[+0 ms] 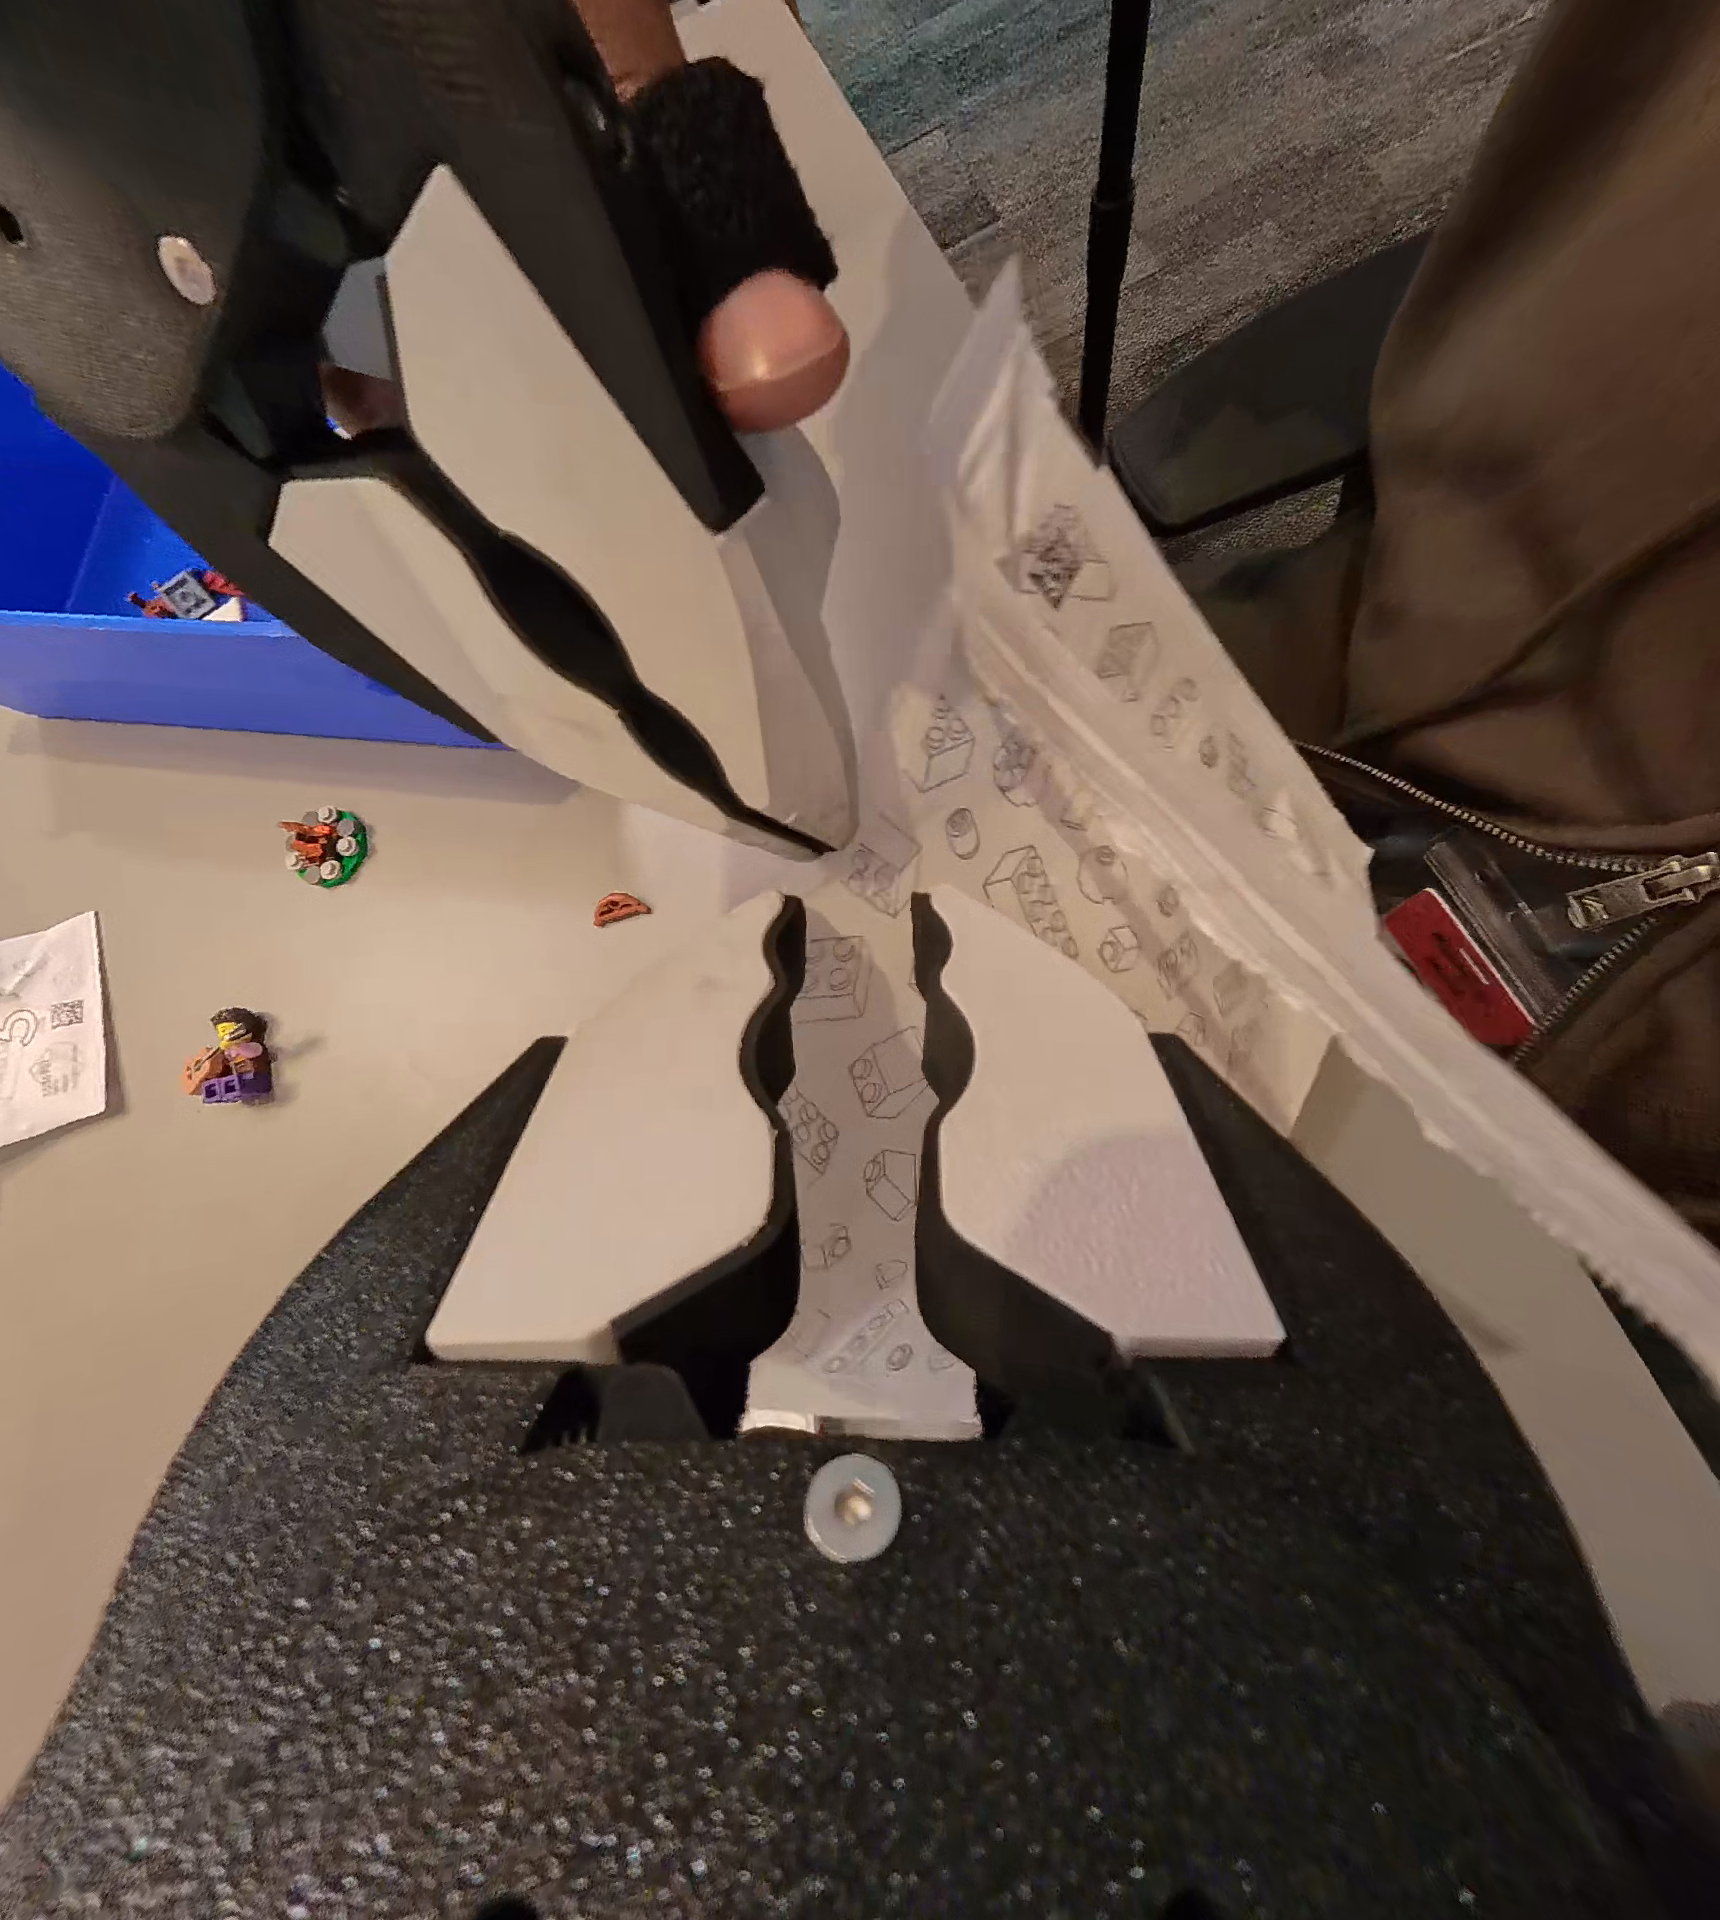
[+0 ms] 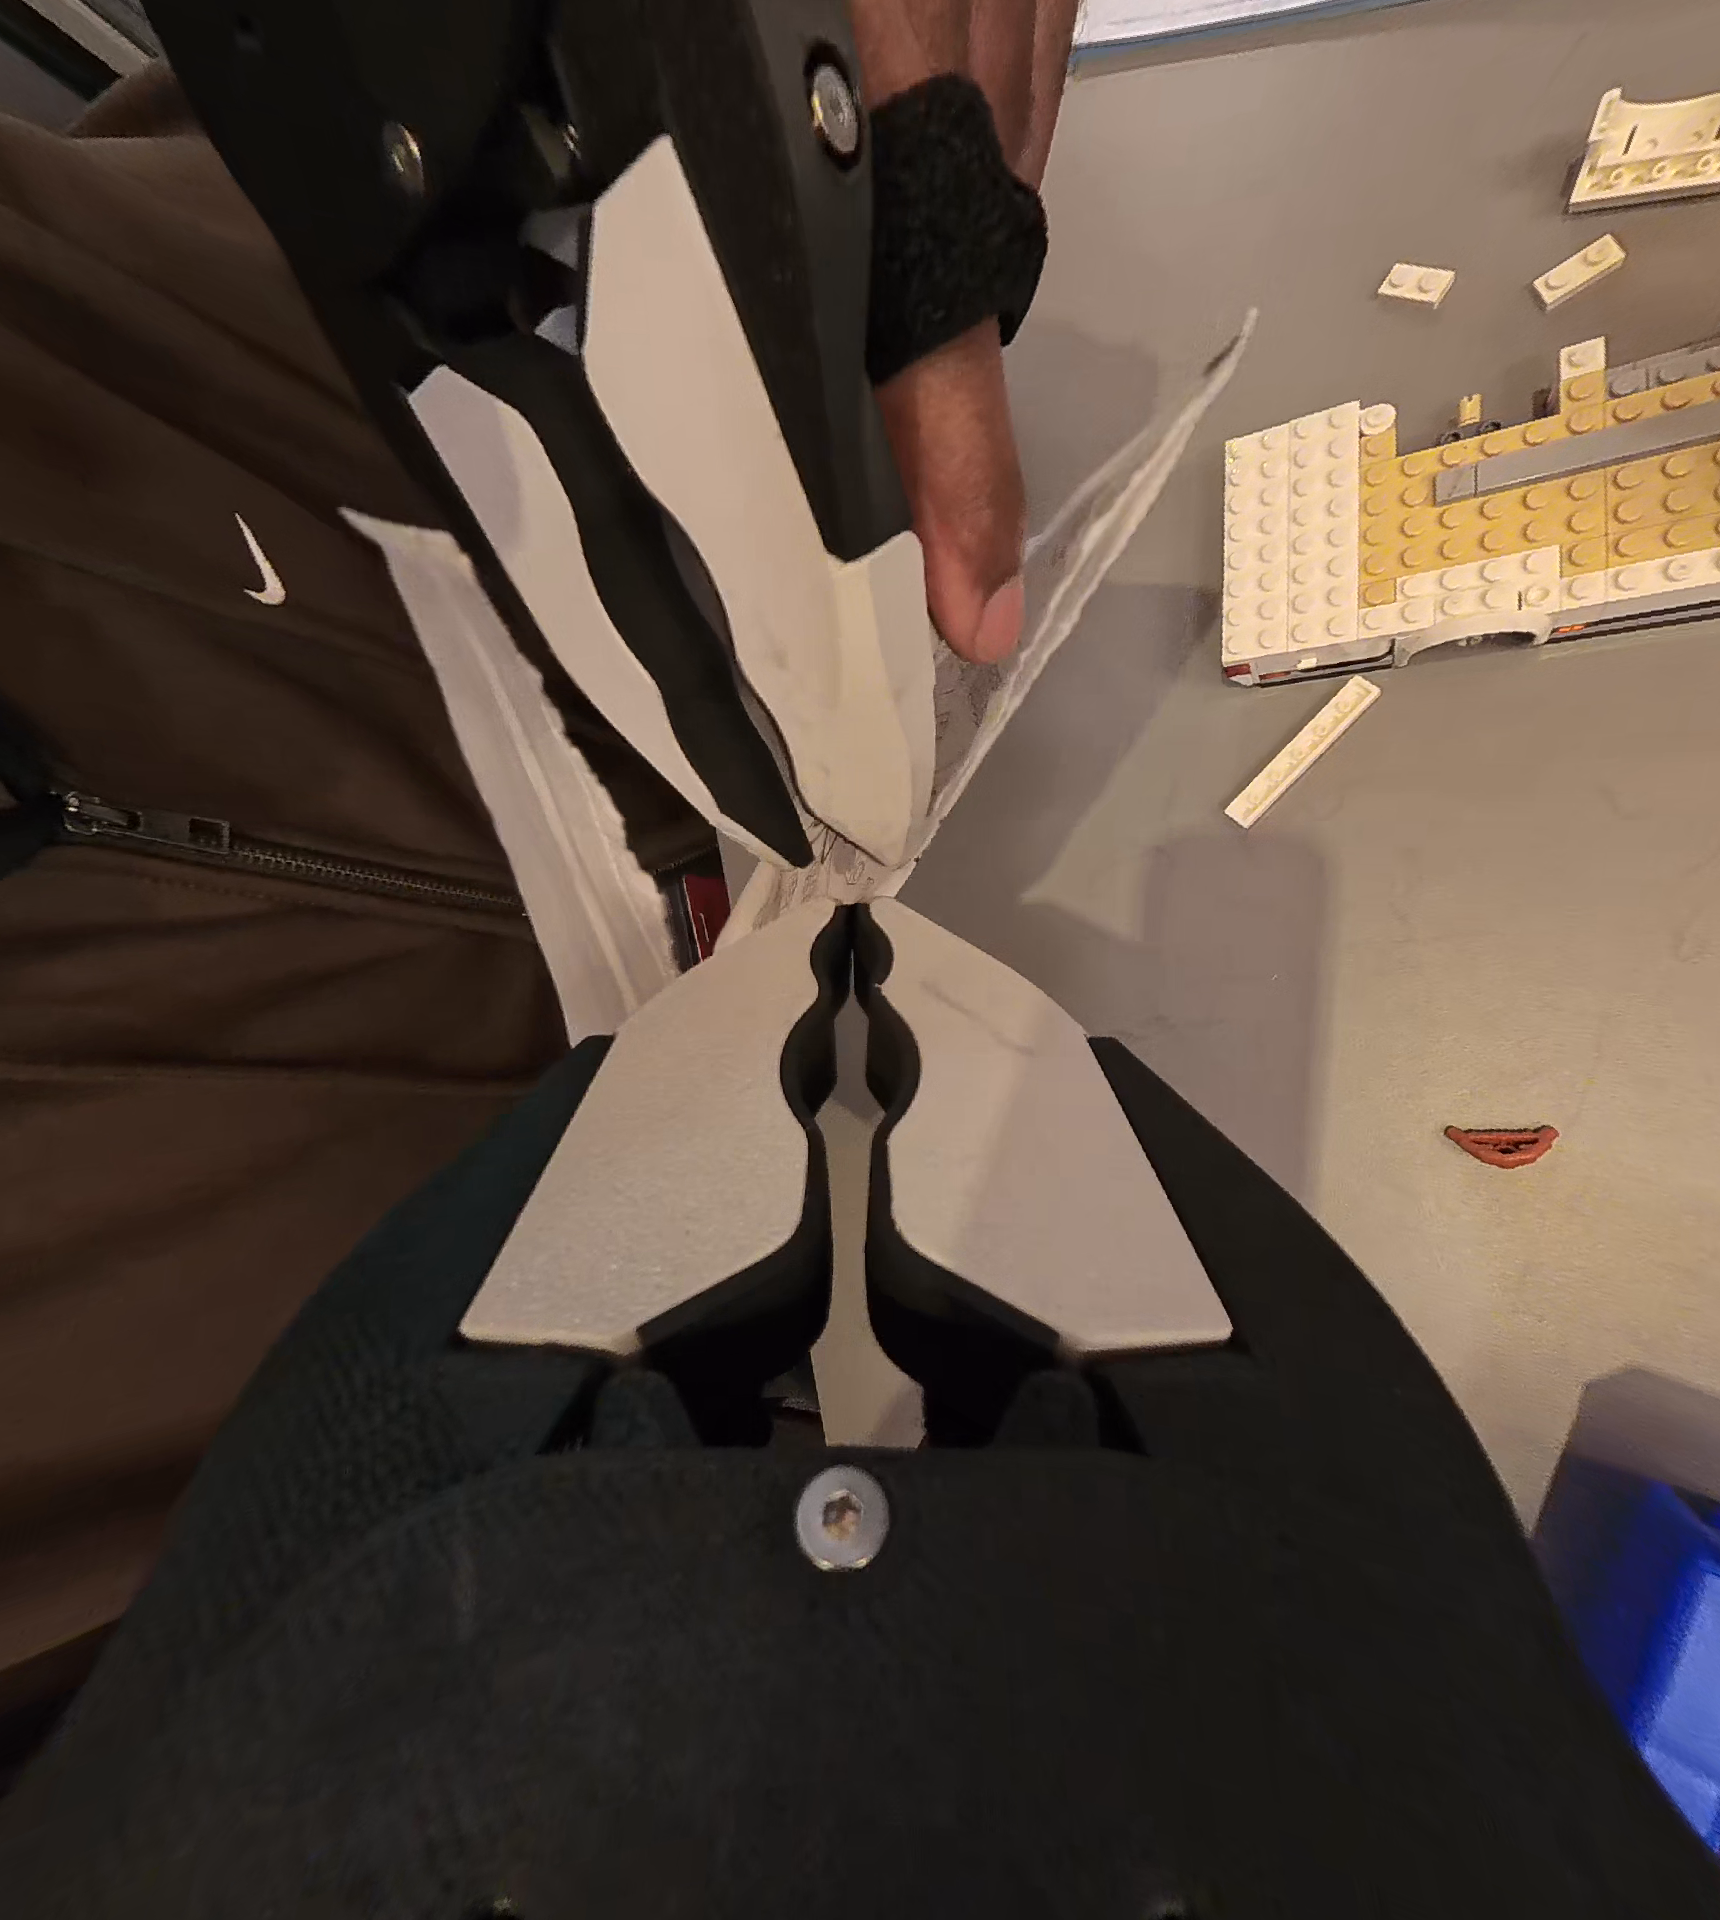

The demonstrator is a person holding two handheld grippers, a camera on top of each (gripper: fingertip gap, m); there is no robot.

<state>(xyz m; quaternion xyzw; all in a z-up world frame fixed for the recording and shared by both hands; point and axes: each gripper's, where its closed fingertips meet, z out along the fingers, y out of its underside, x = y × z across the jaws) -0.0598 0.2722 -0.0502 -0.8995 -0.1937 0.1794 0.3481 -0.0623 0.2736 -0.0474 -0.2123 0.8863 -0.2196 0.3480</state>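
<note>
A white paper bag (image 1: 1095,831) printed with brick outlines hangs in the air between the two grippers. In the left wrist view my left gripper (image 1: 851,914) is open. The bag's paper runs between its fingers, and the pads stand off it on both sides. My right gripper (image 1: 825,844) comes in from the upper left and pinches the bag just ahead of the left fingertips. In the right wrist view my right gripper (image 2: 851,920) is shut on a gathered fold of the bag (image 2: 1095,582). The left gripper (image 2: 851,857) is opposite it, tip to tip. A person's thumb (image 2: 970,582) rests by the bag.
On the grey table are a blue bin (image 1: 56,644), a minifigure (image 1: 232,1055), a small green round build (image 1: 326,847), a brown piece (image 1: 620,909) and a torn paper bag (image 1: 4,1039). A white and tan brick build (image 2: 1458,520) and loose white plates (image 2: 1303,764) lie farther off. A brown jacket (image 2: 160,623) is close. Less than 4 cm separates the two grippers' tips. From either gripper's tips it is about 30 cm to the minifigure (image 1: 232,1055).
</note>
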